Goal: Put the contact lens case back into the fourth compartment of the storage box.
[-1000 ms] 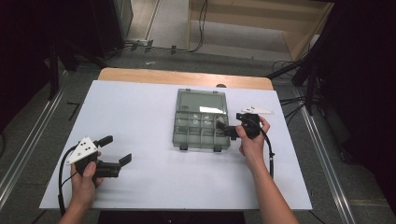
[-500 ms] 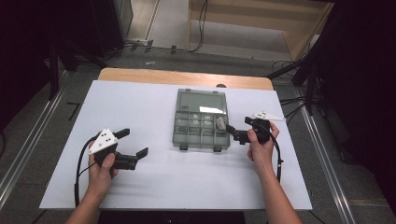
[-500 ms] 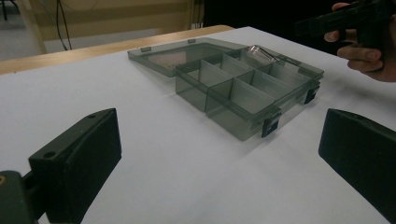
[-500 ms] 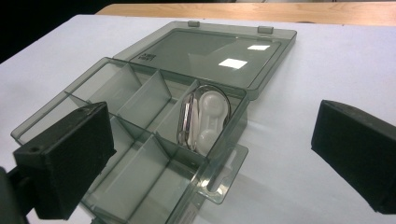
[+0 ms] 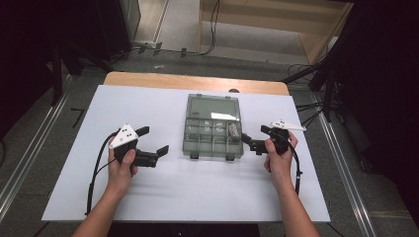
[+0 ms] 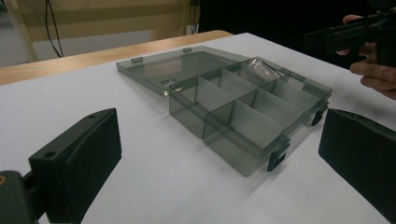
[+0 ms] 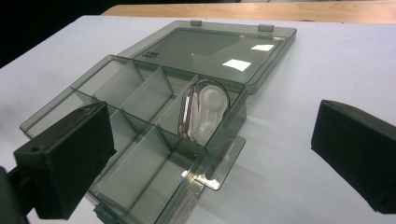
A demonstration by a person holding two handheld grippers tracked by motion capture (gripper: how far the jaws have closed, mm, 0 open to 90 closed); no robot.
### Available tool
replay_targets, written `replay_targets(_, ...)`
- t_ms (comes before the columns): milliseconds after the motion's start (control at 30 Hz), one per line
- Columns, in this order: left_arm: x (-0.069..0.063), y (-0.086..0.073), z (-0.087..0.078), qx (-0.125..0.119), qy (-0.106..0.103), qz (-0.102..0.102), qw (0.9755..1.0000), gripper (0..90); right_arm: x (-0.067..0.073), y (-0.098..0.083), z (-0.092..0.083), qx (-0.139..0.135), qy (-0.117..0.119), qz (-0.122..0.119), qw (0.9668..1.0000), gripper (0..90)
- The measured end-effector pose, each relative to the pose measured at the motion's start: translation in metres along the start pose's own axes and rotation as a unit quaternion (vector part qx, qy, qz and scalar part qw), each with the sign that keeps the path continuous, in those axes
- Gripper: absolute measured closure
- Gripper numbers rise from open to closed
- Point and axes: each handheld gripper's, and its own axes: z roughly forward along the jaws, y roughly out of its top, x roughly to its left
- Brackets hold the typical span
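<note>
A smoky grey compartment box [image 5: 212, 139] lies open mid-table, its lid [image 5: 212, 107] flat behind it. A clear plastic pack with a white round piece [image 7: 205, 112] stands on edge in the back right compartment [image 5: 233, 130]. The other compartments look empty. My left gripper [image 5: 155, 139] is open a short way left of the box, and its view shows the box [image 6: 243, 109] between its jaws [image 6: 219, 154]. My right gripper [image 5: 252, 139] is open just off the box's right side, facing the pack [image 7: 210, 154]. Neither holds anything.
The box sits on a white table top [image 5: 197, 197] with a wooden strip [image 5: 197, 81] along the far edge. Metal rails [image 5: 29, 148] run down both sides, and cables lie on the floor beyond. The right hand and its gripper [image 6: 355, 35] appear past the box.
My right gripper has drawn back from over the box's right compartments to just off its right side. My left gripper has moved right and forward, closer to the box.
</note>
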Motion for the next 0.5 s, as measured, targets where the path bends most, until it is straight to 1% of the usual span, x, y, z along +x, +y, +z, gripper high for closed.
replay_targets(200,0.003,0.005,0.01,-0.005,-0.001,-0.003,1.0,0.0,-0.001,0.0,-0.001,-0.003,0.002,-0.001,1.0,0.0)
replay_targets(233,0.004,0.005,0.011,-0.006,-0.003,-0.008,0.9999,0.0,-0.001,0.0,-0.001,-0.002,0.003,0.0,1.0,0.0)
replay_targets(400,0.006,0.007,0.017,-0.005,-0.006,-0.011,0.9999,0.0,0.0,0.0,0.001,0.0,0.005,-0.003,1.0,0.0)
replay_targets(467,0.008,0.008,0.023,-0.007,-0.007,-0.016,0.9998,0.0,-0.001,0.001,0.003,0.0,0.009,0.002,1.0,0.0)
replay_targets(500,0.009,0.009,0.025,-0.004,-0.007,-0.014,0.9999,0.0,-0.002,0.001,0.004,-0.001,0.007,0.005,1.0,0.0)
